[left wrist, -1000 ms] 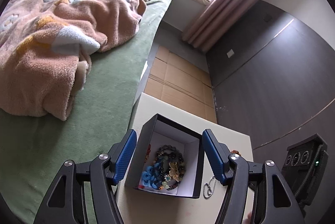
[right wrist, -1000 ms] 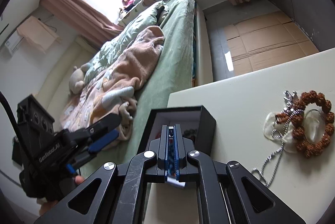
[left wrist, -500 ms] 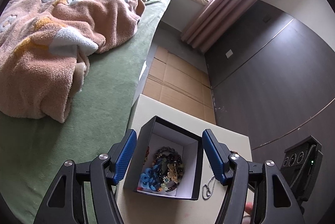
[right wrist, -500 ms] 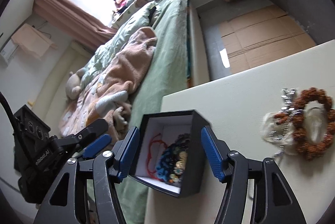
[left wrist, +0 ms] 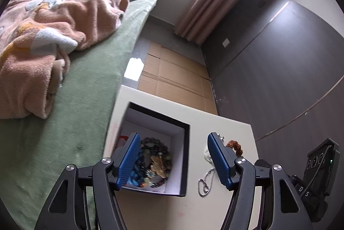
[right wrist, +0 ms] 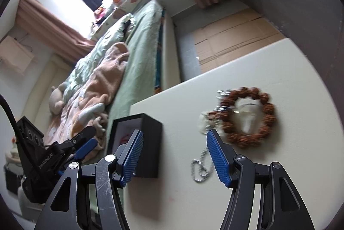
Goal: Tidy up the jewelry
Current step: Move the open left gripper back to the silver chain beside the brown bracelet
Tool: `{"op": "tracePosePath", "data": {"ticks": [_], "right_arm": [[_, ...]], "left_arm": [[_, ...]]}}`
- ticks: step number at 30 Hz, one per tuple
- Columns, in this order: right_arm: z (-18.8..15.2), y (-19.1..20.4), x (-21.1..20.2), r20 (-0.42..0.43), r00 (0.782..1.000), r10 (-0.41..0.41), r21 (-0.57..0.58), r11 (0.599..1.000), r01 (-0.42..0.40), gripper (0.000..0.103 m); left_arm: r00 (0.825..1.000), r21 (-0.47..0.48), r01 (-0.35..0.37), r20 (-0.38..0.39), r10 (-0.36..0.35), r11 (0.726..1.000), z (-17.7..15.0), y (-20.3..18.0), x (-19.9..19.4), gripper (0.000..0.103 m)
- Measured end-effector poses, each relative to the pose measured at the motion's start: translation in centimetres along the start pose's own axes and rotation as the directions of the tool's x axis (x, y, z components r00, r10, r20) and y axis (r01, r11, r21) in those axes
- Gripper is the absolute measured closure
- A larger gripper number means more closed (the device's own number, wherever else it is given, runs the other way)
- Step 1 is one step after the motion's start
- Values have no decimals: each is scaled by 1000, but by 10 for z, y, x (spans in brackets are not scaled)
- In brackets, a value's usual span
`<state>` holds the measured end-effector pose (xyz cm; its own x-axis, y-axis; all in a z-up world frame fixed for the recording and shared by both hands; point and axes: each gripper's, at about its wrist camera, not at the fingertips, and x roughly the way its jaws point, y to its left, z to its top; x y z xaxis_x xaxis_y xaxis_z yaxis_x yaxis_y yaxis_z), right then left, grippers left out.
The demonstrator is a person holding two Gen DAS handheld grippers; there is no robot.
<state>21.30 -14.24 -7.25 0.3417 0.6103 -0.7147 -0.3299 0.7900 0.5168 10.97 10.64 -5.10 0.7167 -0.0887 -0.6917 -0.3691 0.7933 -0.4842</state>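
A black open box (left wrist: 180, 157) with a white lining stands on the cream table (left wrist: 176, 212) and holds several bead bracelets (left wrist: 153, 162). It also shows in the right wrist view (right wrist: 150, 139). My left gripper (left wrist: 173, 162) is open and empty above the box's right half. My right gripper (right wrist: 174, 157) is open and empty, between the box and a brown bead bracelet (right wrist: 249, 116). A silver ball chain (right wrist: 200, 167) lies by the right finger. Both pieces also show in the left wrist view, the bracelet (left wrist: 235, 147) and the chain (left wrist: 205, 183).
A bed with a green sheet (left wrist: 71, 105) and a peach blanket (left wrist: 43, 36) lies left of the table. Flat cardboard (left wrist: 172, 79) covers the floor beyond it. A dark wall (left wrist: 279, 69) stands at the right. A white translucent piece (right wrist: 247, 114) lies inside the brown bracelet.
My right gripper has opened and swung right, from over the box towards the brown bracelet and chain. My left gripper has shifted right, over the box's right half.
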Motion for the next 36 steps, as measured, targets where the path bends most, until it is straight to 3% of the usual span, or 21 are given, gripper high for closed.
{"op": "tracePosePath", "data": {"ticks": [7,16,28,36], "right_arm": [[-2,-28,-22,-11,998,-64,53,997,64,41],[2,-73,-49,13,992,-129,164,979,125,41],[11,-104,-27,-47,985,-165,219,961,171,41],[22,-100,9,-98,975,-200,181,960,215,45]], "left_arm": [[1000,111,-8,6,7,994,-13,-33,8,37],[1000,266,6,-18,-1,964,-34,-79,37,37],[997,311,7,-75,18,950,-48,-95,70,58],[996,307,1,-80,25,952,-44,-94,81,59]]}}
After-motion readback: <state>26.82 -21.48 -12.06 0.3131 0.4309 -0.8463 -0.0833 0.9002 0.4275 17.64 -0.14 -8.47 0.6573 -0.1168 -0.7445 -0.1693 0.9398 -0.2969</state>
